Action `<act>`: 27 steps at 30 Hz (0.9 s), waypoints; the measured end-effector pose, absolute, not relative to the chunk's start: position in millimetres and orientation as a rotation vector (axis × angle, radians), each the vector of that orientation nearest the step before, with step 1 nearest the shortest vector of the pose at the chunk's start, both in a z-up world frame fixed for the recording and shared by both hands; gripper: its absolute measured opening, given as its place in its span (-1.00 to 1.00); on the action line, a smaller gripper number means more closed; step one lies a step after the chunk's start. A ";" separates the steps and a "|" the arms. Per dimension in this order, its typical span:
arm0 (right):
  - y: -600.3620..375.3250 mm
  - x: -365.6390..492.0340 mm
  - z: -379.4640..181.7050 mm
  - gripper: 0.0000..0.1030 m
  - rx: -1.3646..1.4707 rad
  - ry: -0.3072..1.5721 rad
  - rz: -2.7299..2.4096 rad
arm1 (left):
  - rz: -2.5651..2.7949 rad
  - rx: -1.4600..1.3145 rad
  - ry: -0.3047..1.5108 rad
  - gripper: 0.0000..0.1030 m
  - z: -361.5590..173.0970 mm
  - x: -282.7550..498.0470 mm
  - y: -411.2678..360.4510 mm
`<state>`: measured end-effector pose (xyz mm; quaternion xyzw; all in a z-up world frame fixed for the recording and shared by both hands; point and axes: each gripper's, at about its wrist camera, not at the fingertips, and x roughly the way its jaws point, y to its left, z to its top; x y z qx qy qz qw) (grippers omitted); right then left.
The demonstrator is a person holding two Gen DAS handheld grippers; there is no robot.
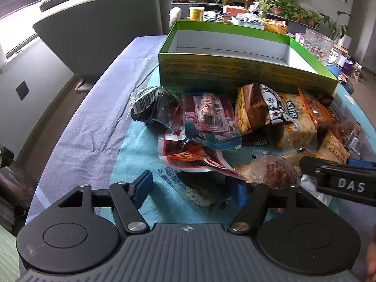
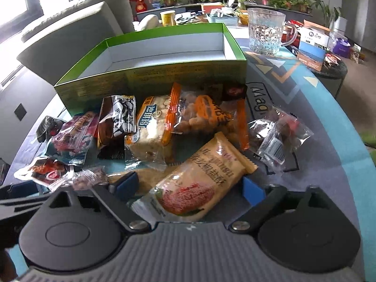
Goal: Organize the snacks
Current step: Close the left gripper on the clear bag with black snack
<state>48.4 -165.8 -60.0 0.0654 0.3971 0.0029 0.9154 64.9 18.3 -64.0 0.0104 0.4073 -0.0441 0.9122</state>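
Both grippers spread wide, holding nothing. Right gripper straddles tan cracker pack, in front of green box. Looks light, crinkly, slippery, crushable; pinch mid-body gently.

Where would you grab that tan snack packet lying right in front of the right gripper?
Across its narrow width, near the middle. The tan packet lies flat and slanted on top of the pile, its near end already between the open right gripper fingers, so coming straight down from above probably suits; the crimped ends look too floppy.

Green box, white inside; teal cloth
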 end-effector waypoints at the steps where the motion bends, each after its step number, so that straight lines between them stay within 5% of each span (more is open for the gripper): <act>1: -168.8 46.7 -59.3 -0.50 0.128 0.818 0.014 | -0.101 0.023 0.835 0.02 -63.3 63.2 19.0; 5: -181.9 36.3 -60.9 -0.51 0.079 0.817 0.019 | -0.145 0.014 0.825 -0.27 -62.4 55.8 25.0; 11: -190.4 18.6 -59.2 -0.50 -0.052 0.804 0.067 | -0.142 -0.014 0.833 -0.30 -61.5 43.7 43.2; 17: -192.6 19.6 -61.2 -0.25 -0.004 0.850 0.008 | -0.071 -0.076 0.865 -0.24 -57.7 44.2 57.8; 27: -173.0 16.6 -63.7 -0.11 -0.053 0.834 -0.040 | -0.042 0.023 0.859 0.10 -62.4 46.7 42.2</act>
